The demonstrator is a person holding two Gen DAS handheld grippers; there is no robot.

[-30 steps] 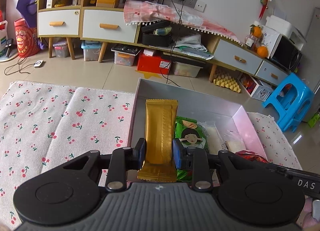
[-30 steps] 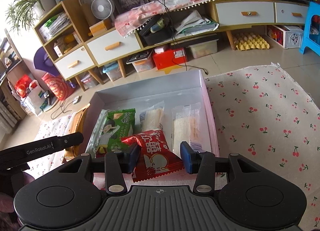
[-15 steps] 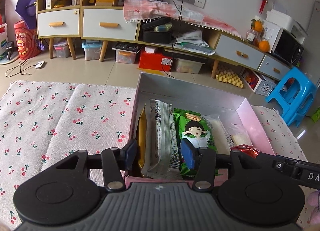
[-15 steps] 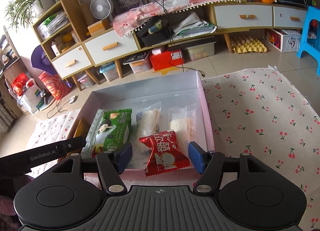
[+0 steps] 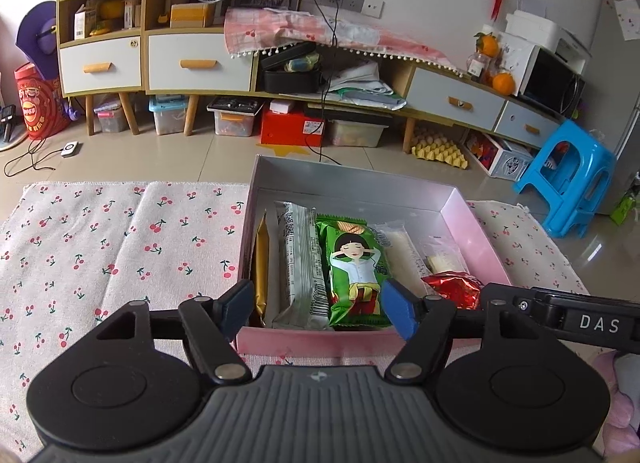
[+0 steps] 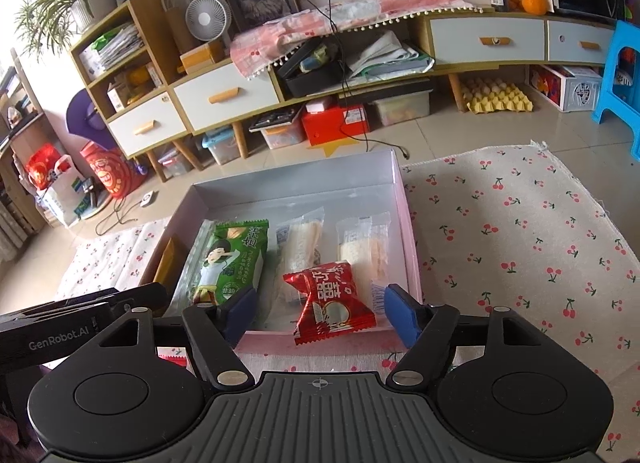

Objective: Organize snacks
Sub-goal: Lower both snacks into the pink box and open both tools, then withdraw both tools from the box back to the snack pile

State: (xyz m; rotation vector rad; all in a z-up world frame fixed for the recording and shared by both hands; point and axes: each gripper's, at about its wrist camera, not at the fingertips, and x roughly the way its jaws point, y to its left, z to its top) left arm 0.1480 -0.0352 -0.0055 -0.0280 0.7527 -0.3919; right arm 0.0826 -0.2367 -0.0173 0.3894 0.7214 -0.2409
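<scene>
Both grippers hover at the near edge of a shallow pink box (image 5: 472, 223) that sits on a cherry-print cloth (image 5: 120, 247). Left gripper (image 5: 318, 309): jaws opening, nothing pressed between them; below the gap a gold bar (image 5: 261, 263), standing on edge against the box's left wall, and a white bar (image 5: 300, 259) beside it. Right gripper (image 6: 316, 315): jaws opening too, with a red candy packet (image 6: 330, 303) lying loose between them, touched by neither pad, at the box's near wall. Judging by this, both snacks have just been set down.

Packets lie side by side, lengthwise, probably to keep the row tidy. Counted: one gold bar, one white bar, one green packet (image 6: 228, 263) with a cartoon figure, two clear-wrapped pale snacks (image 6: 364, 247), one red candy packet. Six snacks, all inside the box.
</scene>
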